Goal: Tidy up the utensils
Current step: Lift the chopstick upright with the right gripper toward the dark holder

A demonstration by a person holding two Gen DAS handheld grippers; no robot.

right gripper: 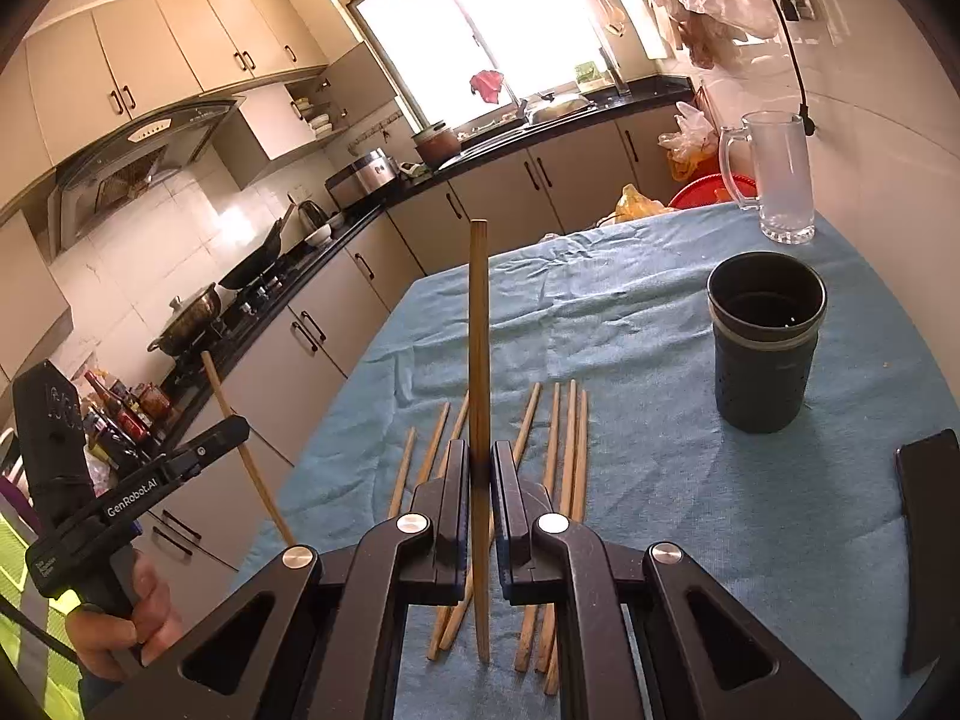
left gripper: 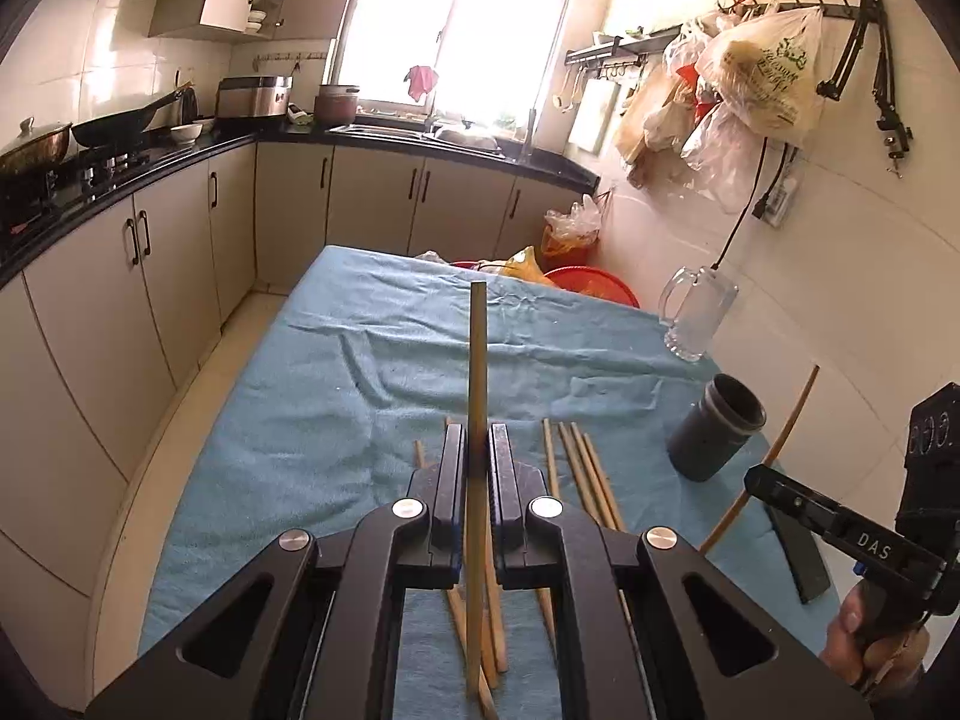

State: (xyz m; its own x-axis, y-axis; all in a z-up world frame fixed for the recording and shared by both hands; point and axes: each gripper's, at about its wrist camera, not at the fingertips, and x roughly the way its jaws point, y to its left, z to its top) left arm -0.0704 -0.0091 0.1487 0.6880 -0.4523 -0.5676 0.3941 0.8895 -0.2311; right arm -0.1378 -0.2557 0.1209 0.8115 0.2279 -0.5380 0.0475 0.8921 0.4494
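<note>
Chopsticks (right gripper: 558, 450): loose row on the blue cloth (right gripper: 660, 480), awaiting pickup.
Left gripper (left gripper: 478, 450): clamped on one chopstick (left gripper: 477, 360), pointing twelve o'clock, lifted clear.
Right gripper (right gripper: 480, 468): likewise pinching another chopstick (right gripper: 478, 330).
Dark cup (right gripper: 765, 348): two o'clock, likely the holder.

"DAS", "GenRobot.AI" on claws (left gripper: 873, 546) (right gripper: 132, 501)

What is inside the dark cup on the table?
The dark cup looks empty: only dark inner wall shows, with no chopsticks inside. Its bottom is hidden by the rim.
</note>
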